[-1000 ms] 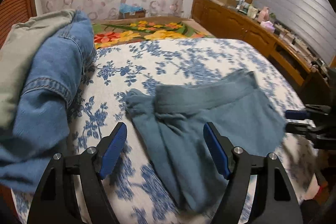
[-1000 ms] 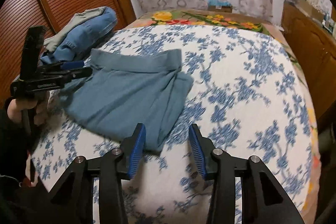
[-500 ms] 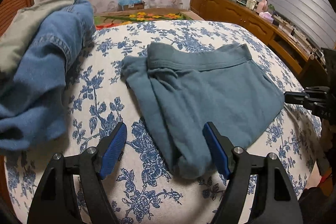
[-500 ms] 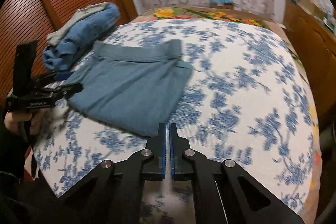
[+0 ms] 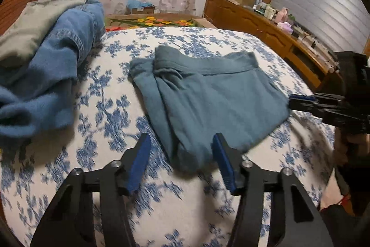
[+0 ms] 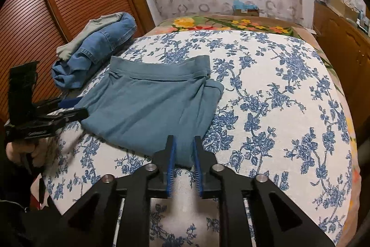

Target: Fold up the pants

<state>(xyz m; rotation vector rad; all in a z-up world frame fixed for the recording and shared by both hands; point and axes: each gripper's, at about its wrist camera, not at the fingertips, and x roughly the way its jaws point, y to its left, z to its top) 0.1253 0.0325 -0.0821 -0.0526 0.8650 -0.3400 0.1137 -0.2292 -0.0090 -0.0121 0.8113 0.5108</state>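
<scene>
Teal pants (image 5: 208,98) (image 6: 150,103) lie folded flat on the bed's blue-flowered cover (image 5: 97,112), waistband on the far side. In the left wrist view my left gripper (image 5: 181,152) straddles the near folded corner. Its jaws are closing; the right pad sits beside the cloth, the left pad stands off it. My right gripper (image 6: 184,152) has the other near corner between its narrow-set pads; its jaws are opening. Each gripper shows in the other's view: the right gripper (image 5: 294,102) at the pants' right corner, the left gripper (image 6: 75,108) at their left edge.
A pile of blue jeans (image 5: 53,75) (image 6: 97,50) and a grey-green garment (image 5: 39,24) lies on the bed's left side. A louvred wooden door (image 6: 46,15) stands beyond it. A wooden dresser (image 5: 266,27) with clutter runs along the right.
The left gripper's jaws have narrowed around the pants' near corner. The right gripper shut in front of the pants, then parted a little, and the corner now lies between its pads.
</scene>
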